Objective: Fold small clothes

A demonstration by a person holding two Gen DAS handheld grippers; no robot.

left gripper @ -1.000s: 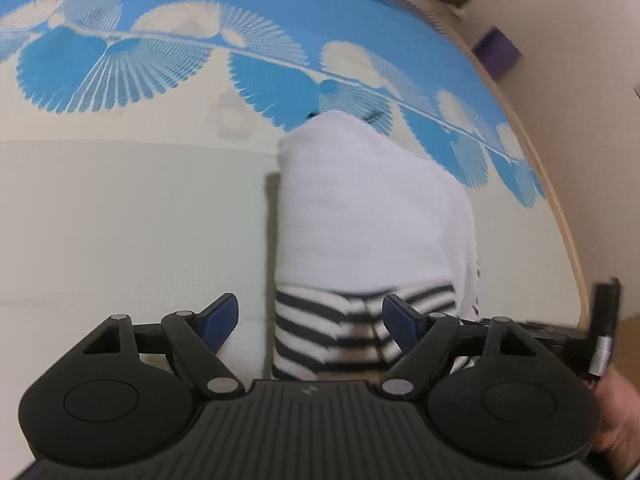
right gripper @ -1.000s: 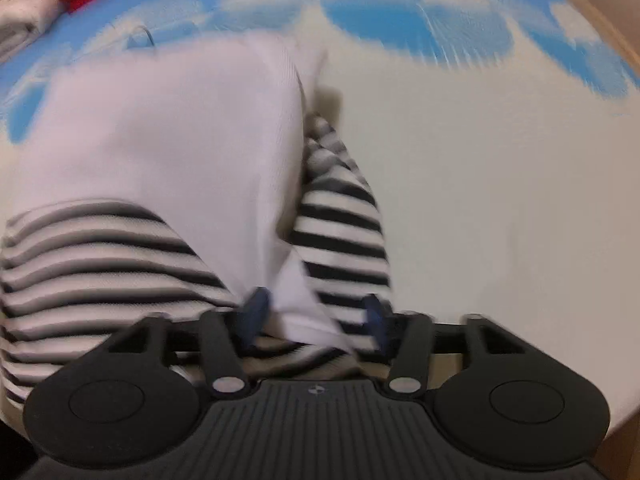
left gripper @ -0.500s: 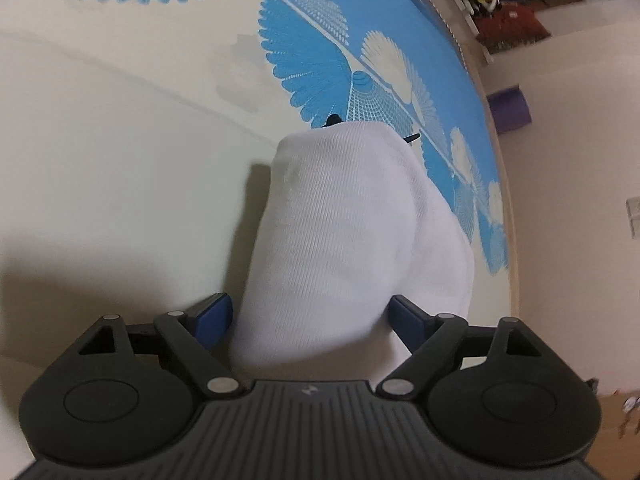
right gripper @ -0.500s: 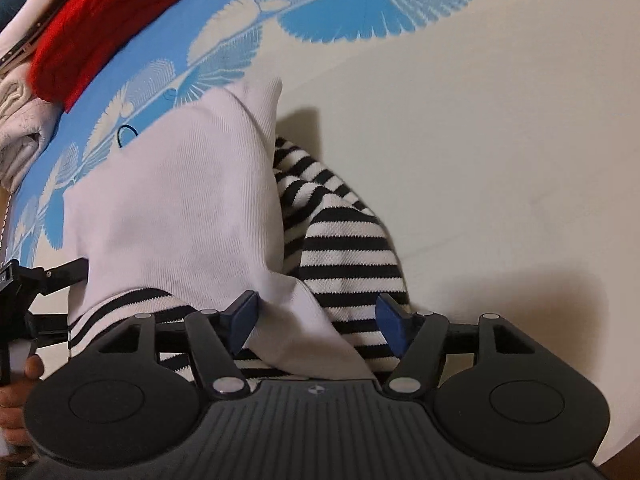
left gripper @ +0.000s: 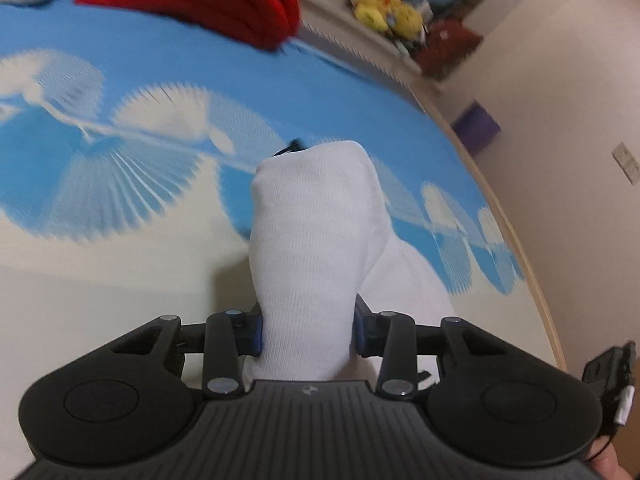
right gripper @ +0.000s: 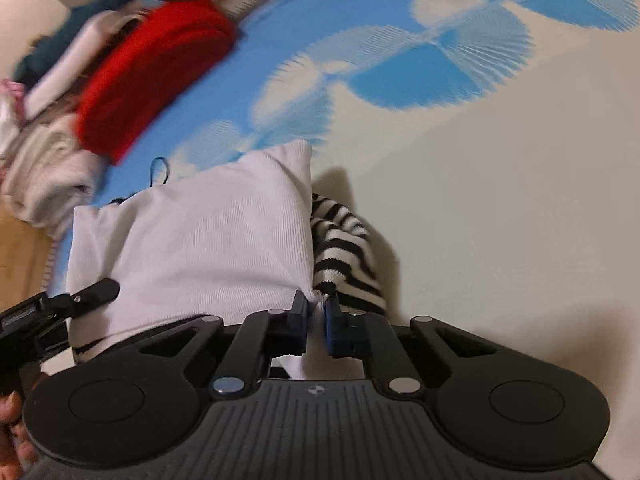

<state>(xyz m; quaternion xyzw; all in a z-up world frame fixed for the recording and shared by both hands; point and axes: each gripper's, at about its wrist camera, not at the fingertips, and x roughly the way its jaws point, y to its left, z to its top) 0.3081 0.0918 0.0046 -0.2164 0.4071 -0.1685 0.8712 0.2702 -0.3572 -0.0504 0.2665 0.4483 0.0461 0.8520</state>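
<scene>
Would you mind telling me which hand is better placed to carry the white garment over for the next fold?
Probably the left: its claw is closing around a thick bunch of the white garment, while the right claw pinches only a corner.

My left gripper [left gripper: 308,330] tilts downward, its jaws closing with white cloth [left gripper: 312,240] bunched between the blue pads [left gripper: 257,334]. My right gripper [right gripper: 316,322] also angles down, jaws closing to a narrow gap on a thin fold. In the right wrist view, the left gripper enters at nine o'clock.
</scene>
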